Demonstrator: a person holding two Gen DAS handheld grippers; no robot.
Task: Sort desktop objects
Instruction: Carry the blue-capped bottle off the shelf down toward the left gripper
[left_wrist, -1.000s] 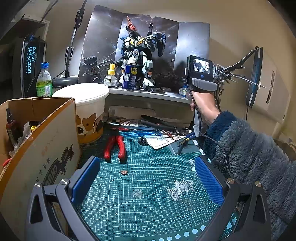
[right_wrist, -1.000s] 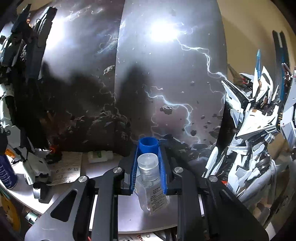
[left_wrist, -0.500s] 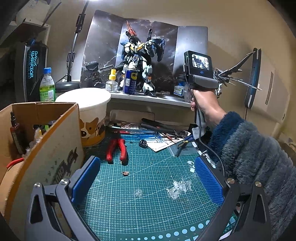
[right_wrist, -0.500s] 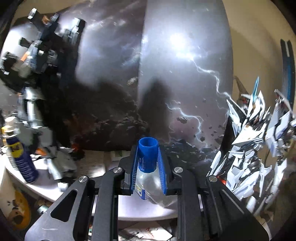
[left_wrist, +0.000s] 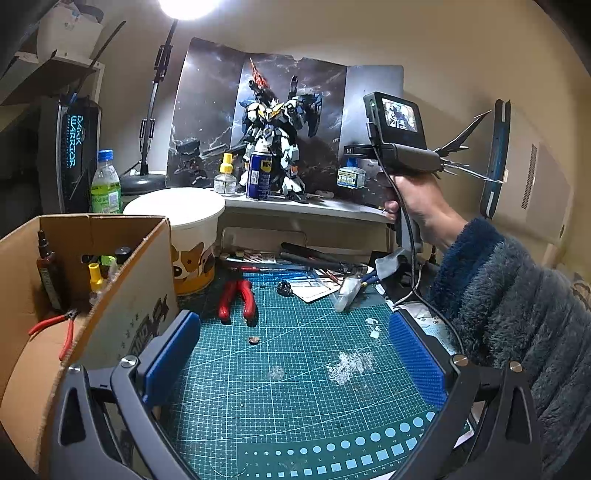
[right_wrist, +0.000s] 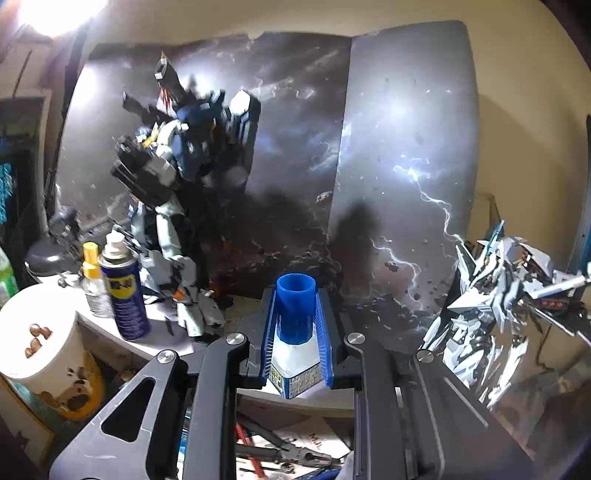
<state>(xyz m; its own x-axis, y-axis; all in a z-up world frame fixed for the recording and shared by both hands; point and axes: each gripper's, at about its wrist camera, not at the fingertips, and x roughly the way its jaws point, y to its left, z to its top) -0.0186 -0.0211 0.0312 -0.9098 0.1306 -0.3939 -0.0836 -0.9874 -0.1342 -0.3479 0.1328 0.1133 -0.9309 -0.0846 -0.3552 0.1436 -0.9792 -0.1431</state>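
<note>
"WD-40" stands on the blue spray can (left_wrist: 259, 176) near the shelf's (left_wrist: 332, 211) left end, and "DARK WARRIOR" runs vertically down the black box (left_wrist: 70, 147) left of the shelf.

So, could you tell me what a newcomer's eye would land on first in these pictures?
Probably the blue-and-white robot model standing on the shelf before a stormy lightning backdrop. Next, the right gripper shut on a small blue-capped bottle, and the open cardboard box of bottles left of the green cutting mat.
</note>
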